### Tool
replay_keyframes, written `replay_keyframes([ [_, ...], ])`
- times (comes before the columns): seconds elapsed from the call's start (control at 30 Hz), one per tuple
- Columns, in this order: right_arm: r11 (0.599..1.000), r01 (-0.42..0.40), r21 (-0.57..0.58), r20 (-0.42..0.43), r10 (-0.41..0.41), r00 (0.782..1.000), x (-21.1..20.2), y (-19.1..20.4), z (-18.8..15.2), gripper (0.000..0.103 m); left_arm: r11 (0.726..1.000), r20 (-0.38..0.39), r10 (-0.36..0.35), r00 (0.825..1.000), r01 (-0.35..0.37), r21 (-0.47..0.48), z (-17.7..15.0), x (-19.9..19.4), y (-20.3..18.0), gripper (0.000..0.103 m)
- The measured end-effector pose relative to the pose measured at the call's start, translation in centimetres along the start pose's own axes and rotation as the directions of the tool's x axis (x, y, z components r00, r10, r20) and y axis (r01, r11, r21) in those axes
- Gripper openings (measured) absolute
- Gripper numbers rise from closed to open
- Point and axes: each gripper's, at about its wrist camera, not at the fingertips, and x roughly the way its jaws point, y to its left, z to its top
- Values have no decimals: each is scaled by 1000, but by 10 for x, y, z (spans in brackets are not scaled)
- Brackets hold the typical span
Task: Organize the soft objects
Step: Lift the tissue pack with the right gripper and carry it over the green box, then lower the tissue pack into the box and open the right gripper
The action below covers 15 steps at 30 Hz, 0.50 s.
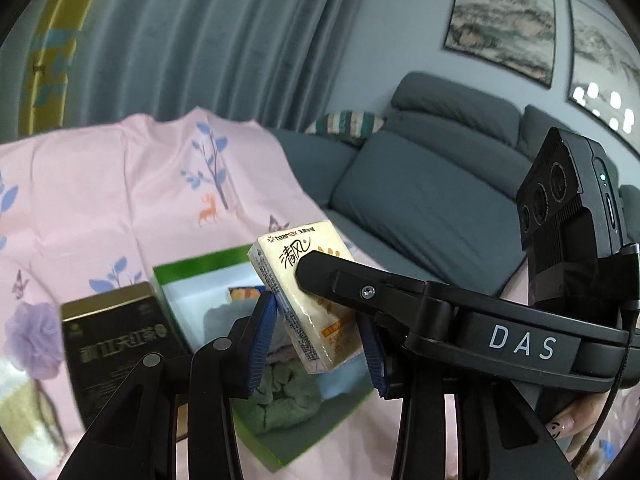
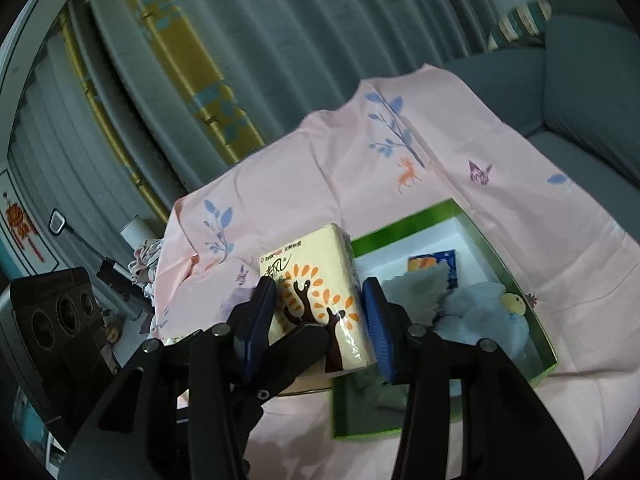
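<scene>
A cream tissue pack (image 1: 280, 264) with orange print hangs in the air above an open green box (image 1: 192, 264). In the left wrist view my left gripper (image 1: 318, 308) is shut on its narrow sides, both blue pads pressing on it. A black finger (image 1: 340, 276) of the right gripper lies across the pack's face. In the right wrist view the right gripper (image 2: 318, 286) is shut on the same tissue pack (image 2: 316, 280), and a finger (image 2: 308, 340) of the left one crosses below. The green box (image 2: 404, 232) holds a blue plush toy (image 2: 484, 320), a grey cloth (image 2: 416, 288) and a green towel (image 1: 288, 396).
The box lies on a pink printed sheet (image 2: 320, 160). A black tin with a gold lid (image 1: 116, 340) stands just left of the box. A grey sofa (image 1: 420, 200) is behind on the right, with curtains at the back. A fingertip with a painted nail (image 1: 560, 428) shows at lower right.
</scene>
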Motion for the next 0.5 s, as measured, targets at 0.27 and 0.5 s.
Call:
replay_keyframes([
  [0.27, 996, 19, 87, -15, -18, 1000, 24, -47, 8, 40, 999, -66, 2, 998, 0, 40, -1, 55, -5, 41],
  [0.5, 985, 62, 160, -58, -53, 997, 43, -78, 8, 38, 1000, -150, 3, 989, -5, -14, -7, 93, -1, 41],
])
